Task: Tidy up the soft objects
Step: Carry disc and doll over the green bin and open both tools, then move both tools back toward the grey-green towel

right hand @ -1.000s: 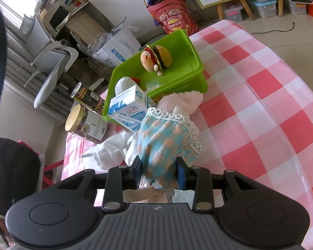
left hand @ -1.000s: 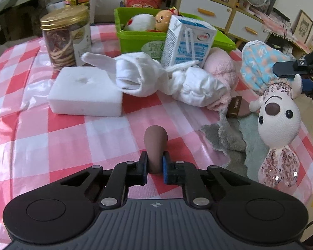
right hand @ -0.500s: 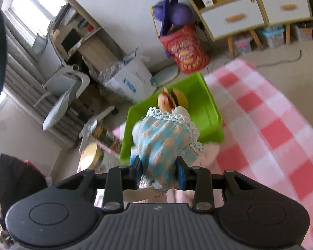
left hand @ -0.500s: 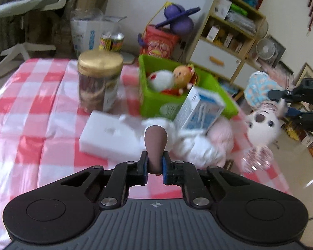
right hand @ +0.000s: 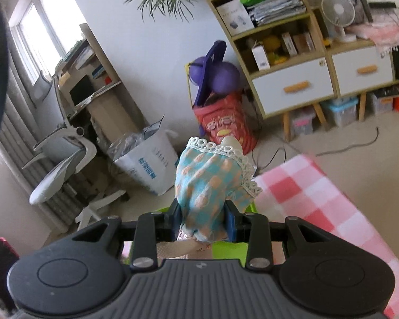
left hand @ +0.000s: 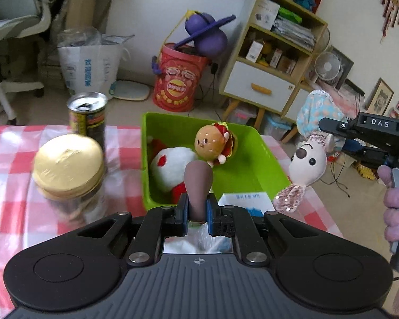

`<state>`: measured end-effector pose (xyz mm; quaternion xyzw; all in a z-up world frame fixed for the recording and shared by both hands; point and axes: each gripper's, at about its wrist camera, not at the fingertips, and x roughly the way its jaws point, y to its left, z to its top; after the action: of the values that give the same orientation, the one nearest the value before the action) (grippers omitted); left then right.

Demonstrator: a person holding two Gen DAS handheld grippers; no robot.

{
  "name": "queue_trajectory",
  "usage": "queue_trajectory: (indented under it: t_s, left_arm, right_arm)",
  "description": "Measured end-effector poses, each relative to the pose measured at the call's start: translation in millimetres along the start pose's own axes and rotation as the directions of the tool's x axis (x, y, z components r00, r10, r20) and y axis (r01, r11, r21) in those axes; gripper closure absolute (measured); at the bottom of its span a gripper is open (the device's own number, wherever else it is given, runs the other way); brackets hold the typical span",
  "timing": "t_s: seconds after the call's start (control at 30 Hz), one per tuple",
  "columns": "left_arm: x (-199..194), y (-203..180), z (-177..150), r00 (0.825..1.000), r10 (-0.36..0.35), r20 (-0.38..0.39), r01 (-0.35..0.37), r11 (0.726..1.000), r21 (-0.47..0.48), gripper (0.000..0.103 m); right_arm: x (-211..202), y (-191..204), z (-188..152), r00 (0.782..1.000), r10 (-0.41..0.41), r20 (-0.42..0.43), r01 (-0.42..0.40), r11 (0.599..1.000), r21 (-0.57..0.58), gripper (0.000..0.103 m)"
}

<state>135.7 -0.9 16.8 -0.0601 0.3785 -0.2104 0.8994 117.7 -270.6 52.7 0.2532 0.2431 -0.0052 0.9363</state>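
Note:
My left gripper (left hand: 196, 208) is shut on a brown rounded soft piece (left hand: 198, 183) that sticks up between the pads; whatever lies below it is hidden. It hovers at the near edge of the green bin (left hand: 255, 159), which holds a burger plush (left hand: 215, 142) and a white-and-red plush (left hand: 173, 164). My right gripper (right hand: 202, 212) is shut on the blue-and-orange checked dress (right hand: 210, 178) of a mouse doll. In the left wrist view the mouse doll (left hand: 309, 159) hangs in the air by the bin's right side, under the right gripper (left hand: 332, 133).
A gold-lidded jar (left hand: 69, 159) and a drink can (left hand: 88, 114) stand left of the bin on the red checked tablecloth (left hand: 8, 199). A milk carton (left hand: 242, 198) lies just in front of the bin. A shelf unit (right hand: 287, 61) and a red tub (right hand: 223, 130) stand on the floor beyond.
Both grippers have risen and moved toward the green bin with their loads. The mouse doll is lifted off the table; the white cloths and foam block have dropped out of view.

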Motion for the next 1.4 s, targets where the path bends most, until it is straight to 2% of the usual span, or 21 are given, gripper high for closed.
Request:
queue_trajectory:
  t_s: [0.13, 0.27, 0.4, 0.57, 0.6, 0.63, 0.67, 0.73, 0.83, 0.97, 1.03, 1.2, 1.4]
  left_arm:
    - [31, 4, 9, 0.999, -0.018, -0.048, 0.017, 1.000, -0.008, 0.093]
    - [60, 13, 18, 0.991, -0.044, -0.125, 0.037, 0.998, -0.059, 0.093]
    - [82, 12, 23, 0.981, -0.025, -0.191, 0.016, 0.999, -0.050, 0.092]
    - [98, 10, 22, 0.977, 0.010, -0.213, -0.021, 0.999, -0.049, 0.091]
    - [98, 12, 21, 0.979, 0.007, -0.205, -0.020, 0.998, -0.064, 0.087]
    - [96, 14, 20, 0.981, 0.000, -0.196, -0.017, 0.997, -0.081, 0.076]
    - [93, 16, 20, 0.983, -0.004, -0.183, -0.013, 0.996, -0.094, 0.073]
    - [85, 16, 20, 0.987, -0.005, -0.162, -0.010, 0.995, -0.095, 0.061]
    - [71, 13, 21, 0.991, 0.001, -0.134, -0.013, 0.996, -0.092, 0.052]
    - [46, 9, 17, 0.995, 0.020, -0.099, -0.029, 0.995, -0.091, 0.049]
    - [34, 8, 14, 0.996, 0.019, -0.084, -0.027, 0.995, -0.095, 0.037]
    - [4, 2, 1, 0.998, 0.043, -0.051, -0.047, 0.996, -0.073, 0.029]
    - [-29, -10, -22, 0.991, 0.108, -0.082, -0.109, 0.994, -0.016, 0.020]
  right_arm:
    - [22, -4, -7, 1.000, -0.011, 0.018, 0.012, 1.000, -0.024, 0.093]
    - [43, -9, -18, 1.000, -0.002, -0.009, 0.002, 1.000, -0.023, 0.093]
    - [58, -15, -28, 0.999, 0.008, -0.033, -0.008, 1.000, -0.004, 0.093]
    - [66, -18, -33, 0.997, 0.047, -0.054, -0.046, 0.999, 0.021, 0.090]
    - [68, -17, -34, 0.997, 0.052, -0.065, -0.050, 0.999, 0.020, 0.090]
    - [68, -17, -34, 0.996, 0.055, -0.073, -0.054, 0.998, 0.021, 0.086]
    - [69, -17, -34, 0.994, 0.064, -0.083, -0.062, 0.998, 0.028, 0.083]
    - [67, -19, -33, 0.993, 0.077, -0.095, -0.072, 0.996, 0.050, 0.069]
    - [59, -18, -31, 0.993, 0.081, -0.088, -0.076, 0.995, 0.058, 0.067]
    - [44, -9, -27, 0.992, 0.071, -0.101, -0.070, 0.997, 0.019, 0.065]
    - [36, -2, -25, 0.993, 0.059, -0.106, -0.061, 0.998, -0.013, 0.060]
    - [13, 10, -24, 0.992, 0.046, -0.116, -0.052, 0.997, -0.052, 0.053]
    - [-13, 22, -35, 0.983, -0.015, -0.182, -0.001, 0.996, -0.089, 0.050]
